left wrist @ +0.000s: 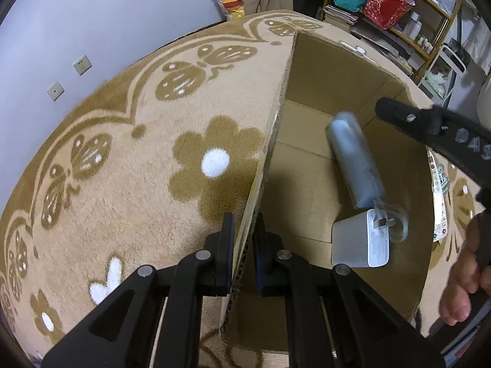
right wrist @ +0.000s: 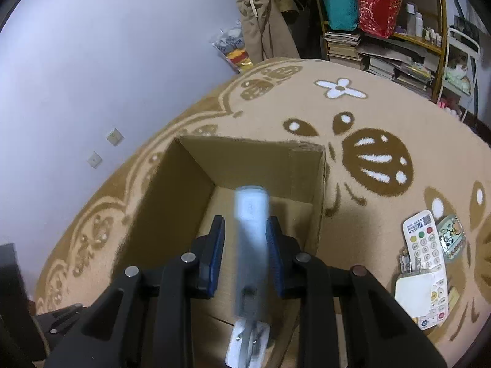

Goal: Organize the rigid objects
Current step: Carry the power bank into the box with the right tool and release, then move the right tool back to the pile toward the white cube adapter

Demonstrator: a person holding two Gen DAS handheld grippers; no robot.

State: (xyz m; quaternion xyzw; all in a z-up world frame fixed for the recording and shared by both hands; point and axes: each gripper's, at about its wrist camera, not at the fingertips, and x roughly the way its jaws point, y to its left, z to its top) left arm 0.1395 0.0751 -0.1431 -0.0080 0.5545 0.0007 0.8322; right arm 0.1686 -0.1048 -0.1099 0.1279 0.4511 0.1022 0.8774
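An open cardboard box [left wrist: 396, 190] stands on a flowered rug. My left gripper [left wrist: 244, 224] is shut on the box's near left wall [left wrist: 273, 141], one finger on each side. Inside the box lies a white plug charger [left wrist: 360, 240]. A grey-blue cylinder [left wrist: 354, 165] shows blurred above the box floor, its lower end by the charger's prongs. My right gripper [right wrist: 245, 224] hangs over the box with the blurred cylinder [right wrist: 251, 230] seen between its blue pads, a gap showing on the left side. One right finger [left wrist: 408, 119] sits apart from the cylinder.
On the rug [right wrist: 383, 116] right of the box lie a white remote control [right wrist: 425, 263], a small white block [right wrist: 412, 294] and cartoon charms [right wrist: 451, 239]. Cluttered shelves [right wrist: 383, 30] stand at the back right. A person's hand [left wrist: 463, 282] is at the right edge.
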